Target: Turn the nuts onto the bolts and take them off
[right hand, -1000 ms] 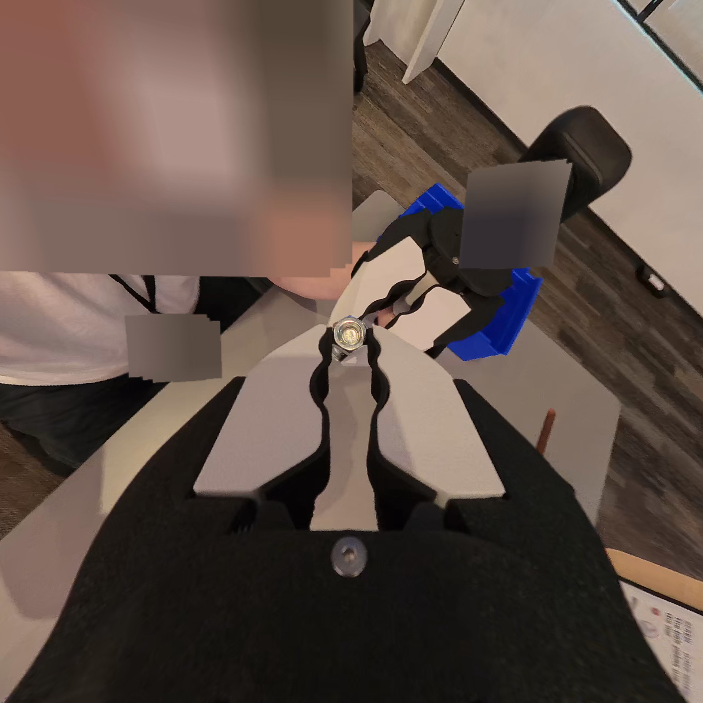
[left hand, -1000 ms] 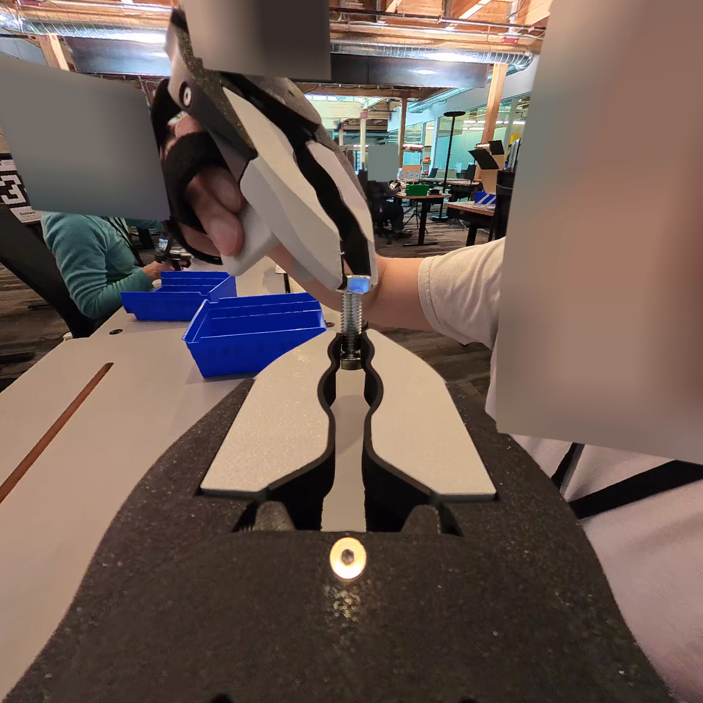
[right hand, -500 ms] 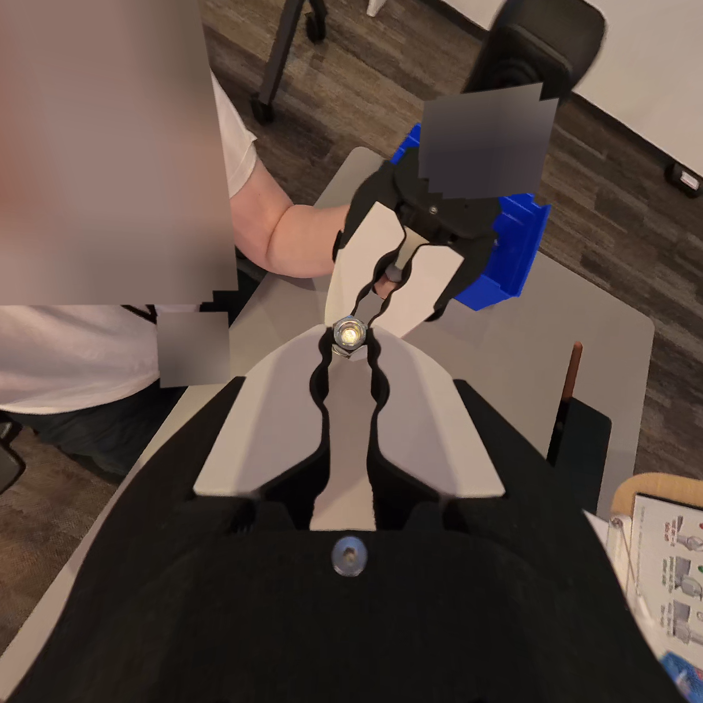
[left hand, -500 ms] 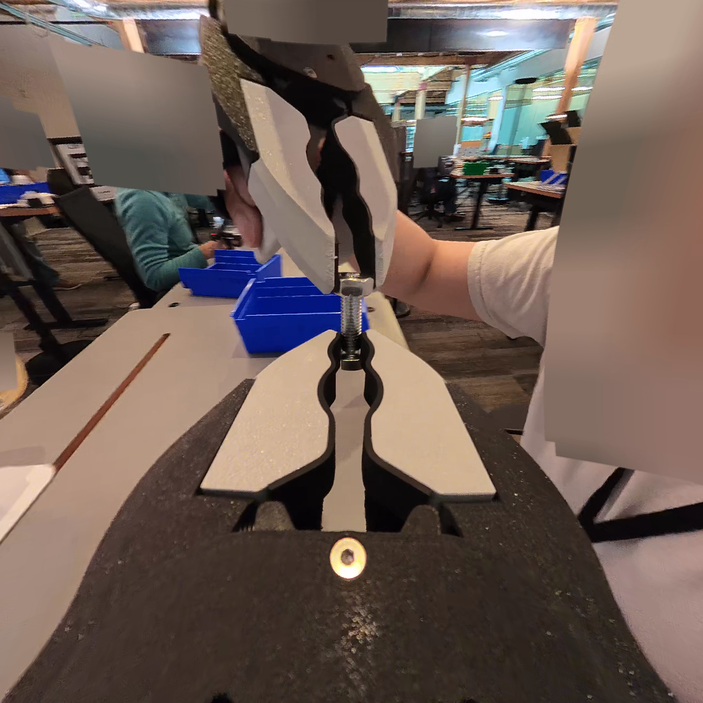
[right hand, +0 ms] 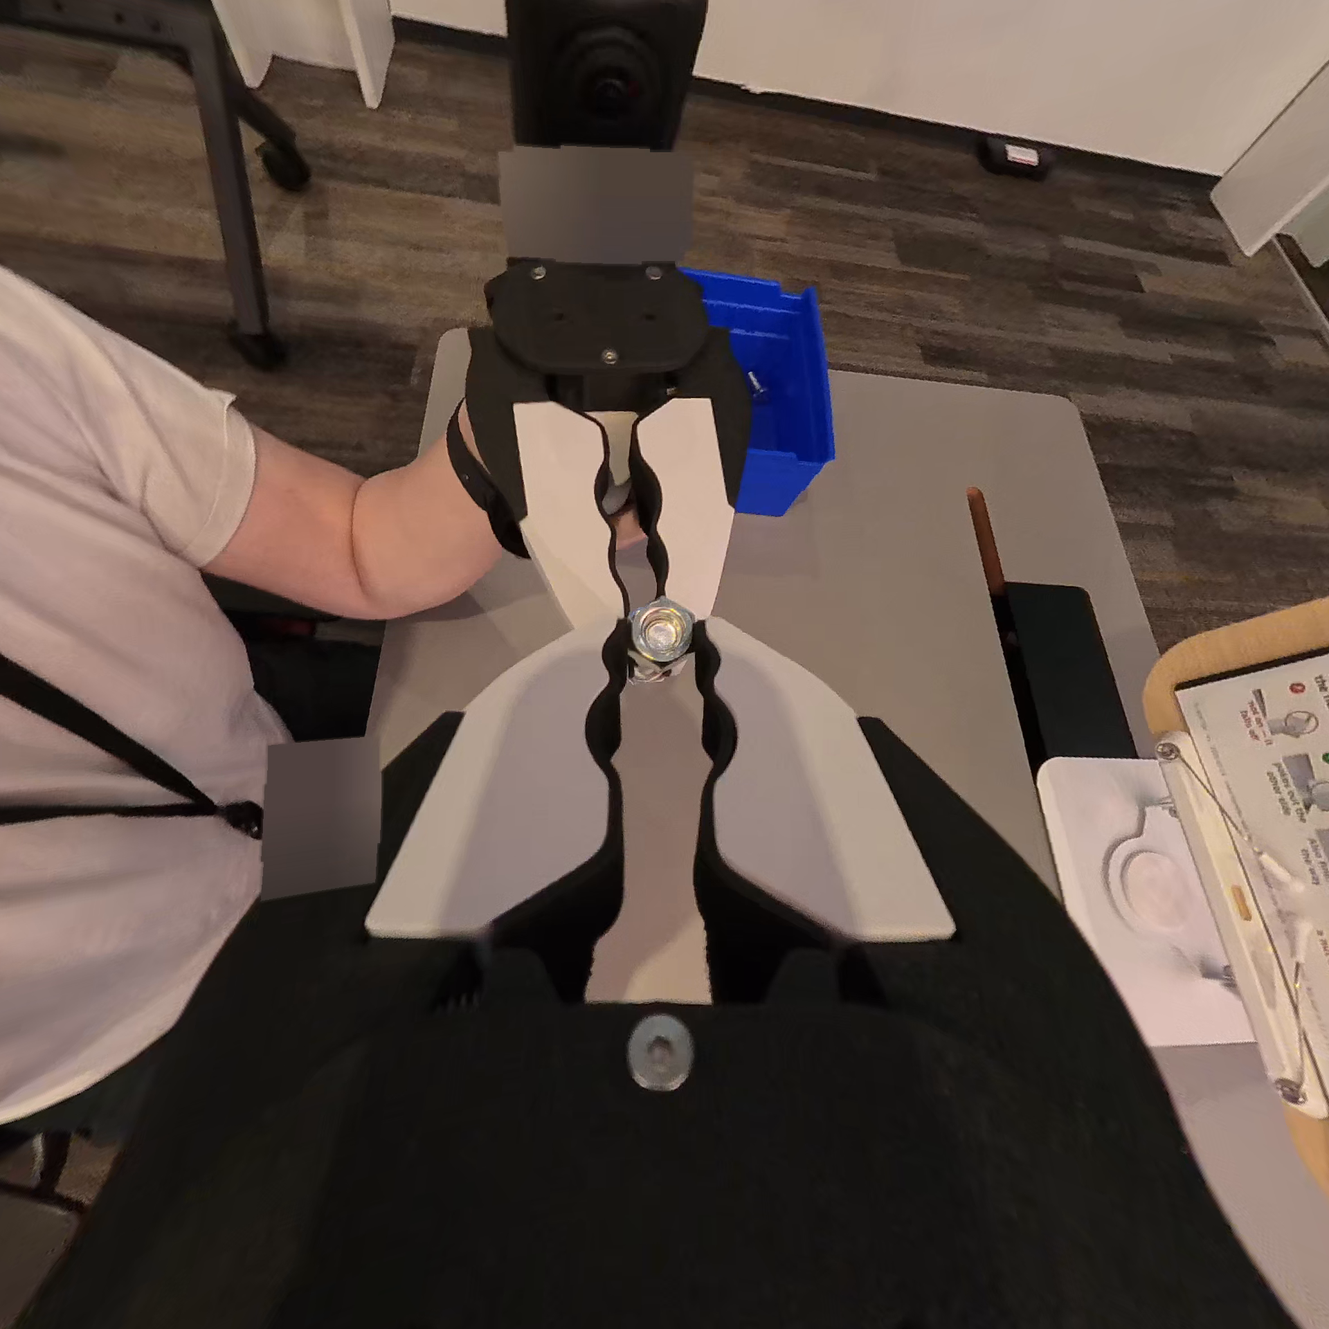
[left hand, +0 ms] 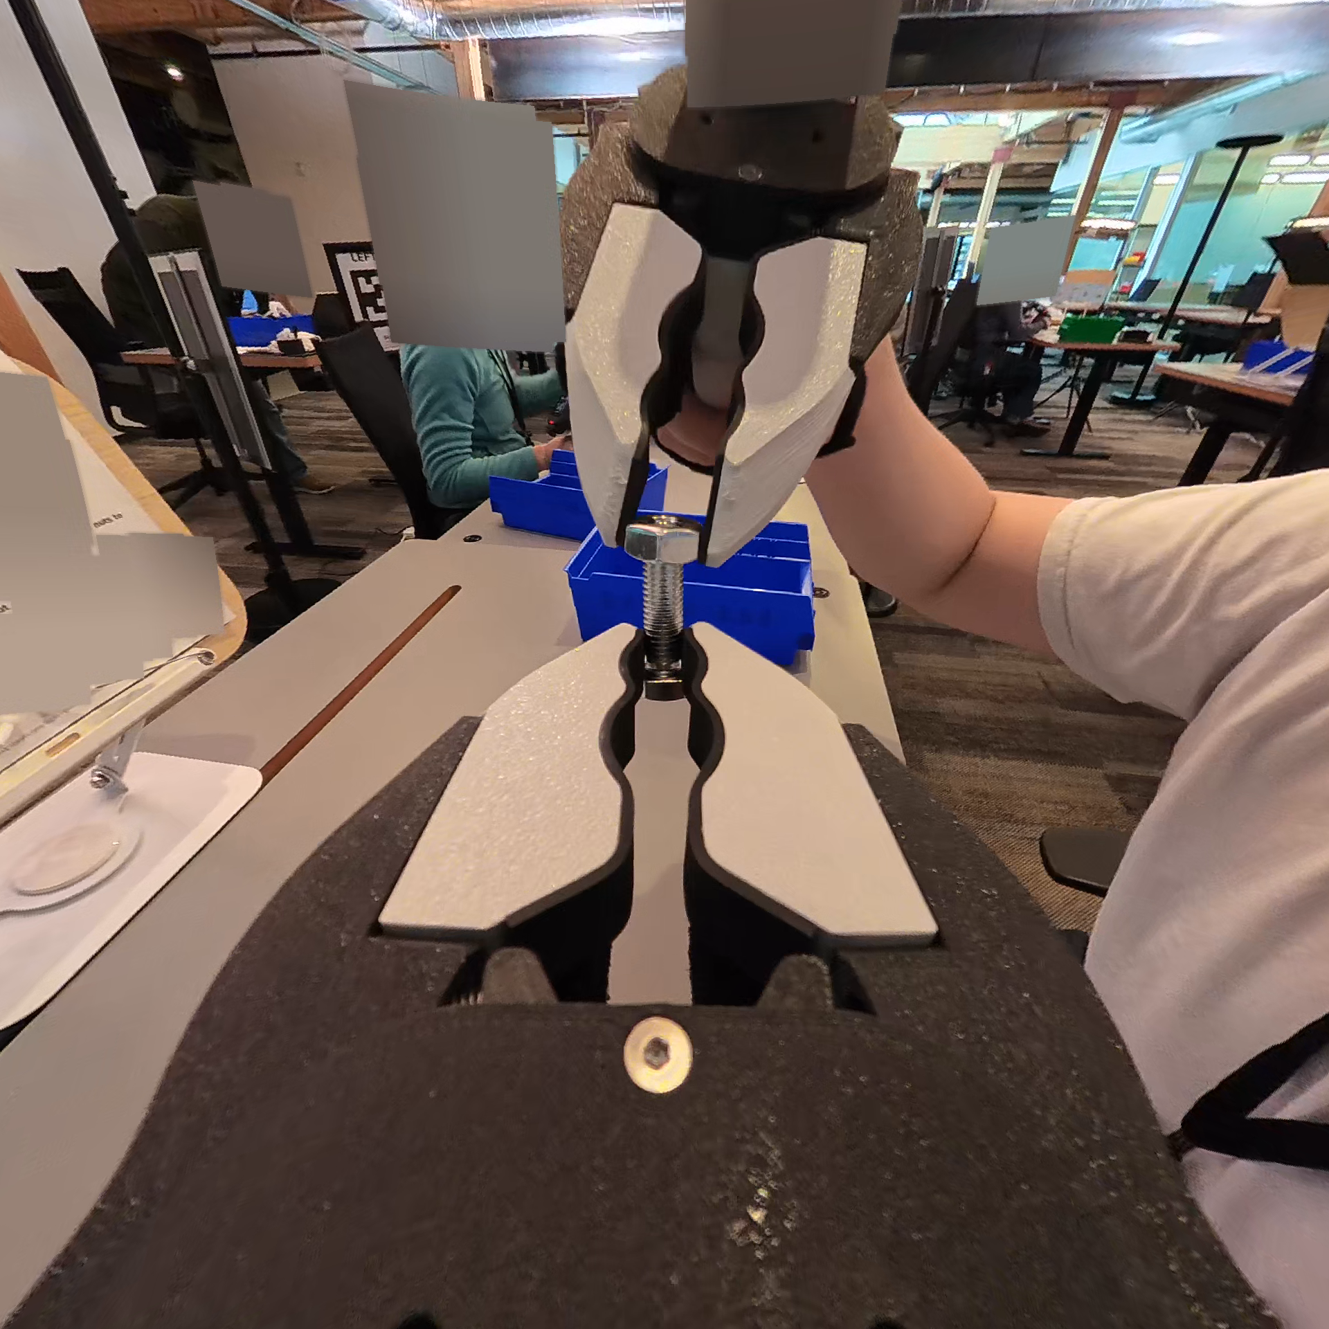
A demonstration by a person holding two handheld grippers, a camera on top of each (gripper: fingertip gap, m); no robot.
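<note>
My left gripper (left hand: 663, 665) clamped the nut (left hand: 663, 683); my right gripper (left hand: 663, 550) pinched the upright bolt (left hand: 662, 593) by its head.

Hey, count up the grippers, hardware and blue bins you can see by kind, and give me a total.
grippers: 2, the left gripper and the right gripper
bolt: 1
nut: 1
blue bins: 2, the near blue bin and the far blue bin
Total: 6

Bright, even overhead light from ceiling fixtures. Glare sits on the bolt (right hand: 660, 634) head and the screw (left hand: 657, 1055). Shadows on the table (left hand: 216, 899) are soft. Wide-angle bending curves the edges, and near foreground edges blur slightly.
</note>
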